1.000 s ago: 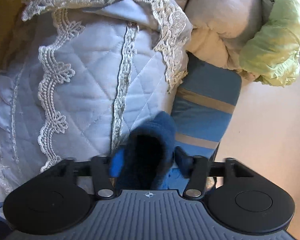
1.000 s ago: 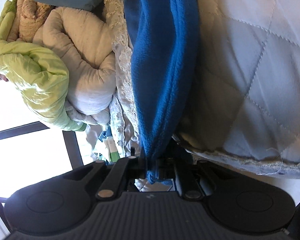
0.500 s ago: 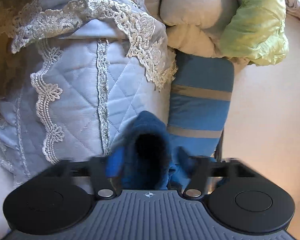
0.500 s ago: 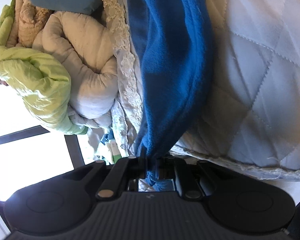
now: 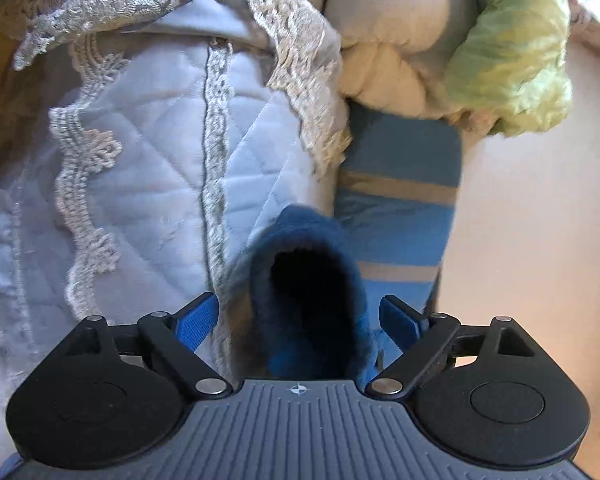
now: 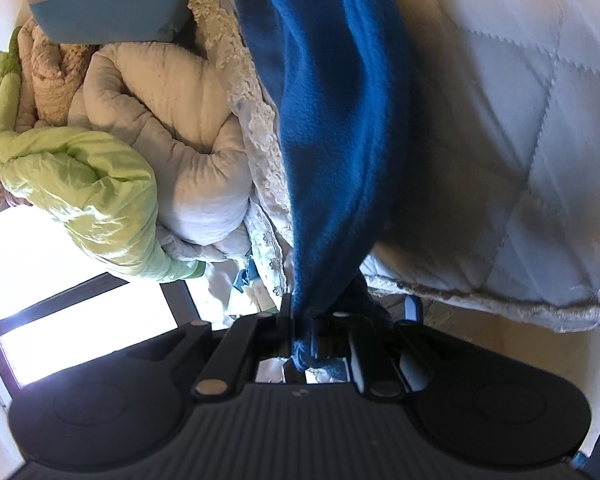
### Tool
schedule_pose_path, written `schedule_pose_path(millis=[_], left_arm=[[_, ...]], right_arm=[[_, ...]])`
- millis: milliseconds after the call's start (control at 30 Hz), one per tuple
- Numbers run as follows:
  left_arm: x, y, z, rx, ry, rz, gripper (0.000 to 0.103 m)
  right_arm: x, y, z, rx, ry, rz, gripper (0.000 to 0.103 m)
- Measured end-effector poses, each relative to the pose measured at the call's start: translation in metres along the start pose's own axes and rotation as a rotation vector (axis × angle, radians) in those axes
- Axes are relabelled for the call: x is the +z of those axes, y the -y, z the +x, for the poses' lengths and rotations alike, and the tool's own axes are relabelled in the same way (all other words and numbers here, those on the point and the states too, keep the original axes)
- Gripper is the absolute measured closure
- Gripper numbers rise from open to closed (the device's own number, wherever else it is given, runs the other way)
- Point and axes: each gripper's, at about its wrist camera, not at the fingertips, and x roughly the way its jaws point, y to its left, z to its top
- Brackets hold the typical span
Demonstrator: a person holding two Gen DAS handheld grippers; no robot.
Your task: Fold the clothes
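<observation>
The left tool (image 5: pixel 300 320) has its jaws spread wide and opening further — its blue-padded fingers (image 5: pixel 198 320) stand clear on either side of a looped fold of dark blue fleece garment (image 5: pixel 308 276), with a gap between each pad and the cloth, so nothing is gripped there. The loop of fleece rises between the jaws, its hollow dark inside, and rests against a pale blue quilted bedspread (image 5: pixel 148 168) trimmed with bands of cream lace (image 5: pixel 84 184). Just to the right of the fleece lies a blue cushion with tan stripes (image 5: pixel 400 184), and beyond it a rolled cream duvet (image 5: pixel 388 40) touches a crumpled light-green quilt (image 5: pixel 512 72); the bare surface to the right of the cushion is pale and featureless. The right tool (image 6: pixel 302 334) is closed tight on the same blue fleece garment (image 6: pixel 332 128) — a bunched edge of the cloth is pinched between its jaws, and from there the fleece runs up the middle of the view in a long twisted band. That band lies against the quilted bedspread (image 6: pixel 500 128) on its right and a lace edge (image 6: pixel 256 120) on its left. Further left sit the cream duvet (image 6: pixel 172 120) and green quilt (image 6: pixel 80 176), with the striped cushion (image 6: pixel 100 0) at the top and a bright window with a dark frame (image 6: pixel 72 296) at the lower left.
</observation>
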Motion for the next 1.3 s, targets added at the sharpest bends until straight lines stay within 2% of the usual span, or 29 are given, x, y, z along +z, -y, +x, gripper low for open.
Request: schedule_pose_path(millis=[100,267,367,467,533,600,667,900,967,1000,1033,1100,1133,1167,1200,1267,1300], left_arm=[[0.001,0.001,0.0,-0.063,0.025,-0.024,0.015],[0.003,0.018,-0.013,-0.113,0.024,-0.012,0.015],[0.003,0.022,-0.017,-0.172,-0.008,-0.023,0.015],[0.001,0.026,-0.017,-0.191,-0.05,-0.006,0.017],[-0.001,0.03,-0.015,-0.154,-0.067,0.031,0.018],[-0.004,0.035,-0.013,-0.078,-0.076,0.088,0.019],[-0.007,0.038,-0.011,-0.011,-0.084,0.134,0.026],[-0.002,0.027,-0.008,-0.009,-0.062,0.053,0.029],[-0.001,0.025,-0.006,0.034,-0.061,0.048,0.046],[0.0,0.023,-0.006,0.068,-0.061,0.041,0.052],[0.001,0.02,-0.006,0.098,-0.058,0.036,0.065],[0.002,0.017,-0.007,0.145,-0.046,0.037,0.072],[0.003,0.015,-0.008,0.163,-0.039,0.044,0.076],[0.004,0.015,-0.009,0.181,-0.033,0.055,0.078],[0.005,0.017,-0.009,0.207,-0.029,0.074,0.078],[0.007,0.023,-0.009,0.245,-0.031,0.119,0.078],[0.007,0.026,-0.01,0.251,-0.029,0.131,0.078]], right_arm=[[0.0,0.001,0.001,-0.022,-0.003,-0.007,0.095],[0.001,0.0,-0.001,-0.077,0.027,-0.065,0.095],[0.001,-0.001,0.0,-0.099,0.037,-0.088,0.095],[0.0,0.001,0.001,-0.126,0.041,-0.104,0.095],[0.0,0.002,0.002,-0.133,0.039,-0.107,0.095],[0.0,0.003,0.002,-0.129,0.036,-0.104,0.095],[-0.001,0.003,0.002,-0.131,0.033,-0.107,0.095],[0.0,-0.003,0.001,-0.171,0.016,-0.162,0.095],[0.001,-0.006,0.001,-0.197,0.012,-0.183,0.095],[0.001,-0.006,0.0,-0.2,0.01,-0.185,0.094],[0.001,-0.007,0.0,-0.207,0.01,-0.192,0.094],[0.0,-0.011,0.0,-0.245,0.015,-0.226,0.088],[-0.001,-0.013,0.0,-0.275,0.022,-0.246,0.081],[-0.002,-0.016,0.0,-0.3,0.024,-0.269,0.05],[-0.004,-0.018,0.001,-0.323,0.024,-0.293,0.028],[-0.011,-0.026,-0.001,-0.345,0.024,-0.362,0.016],[-0.015,-0.03,-0.001,-0.355,0.021,-0.394,0.015]])
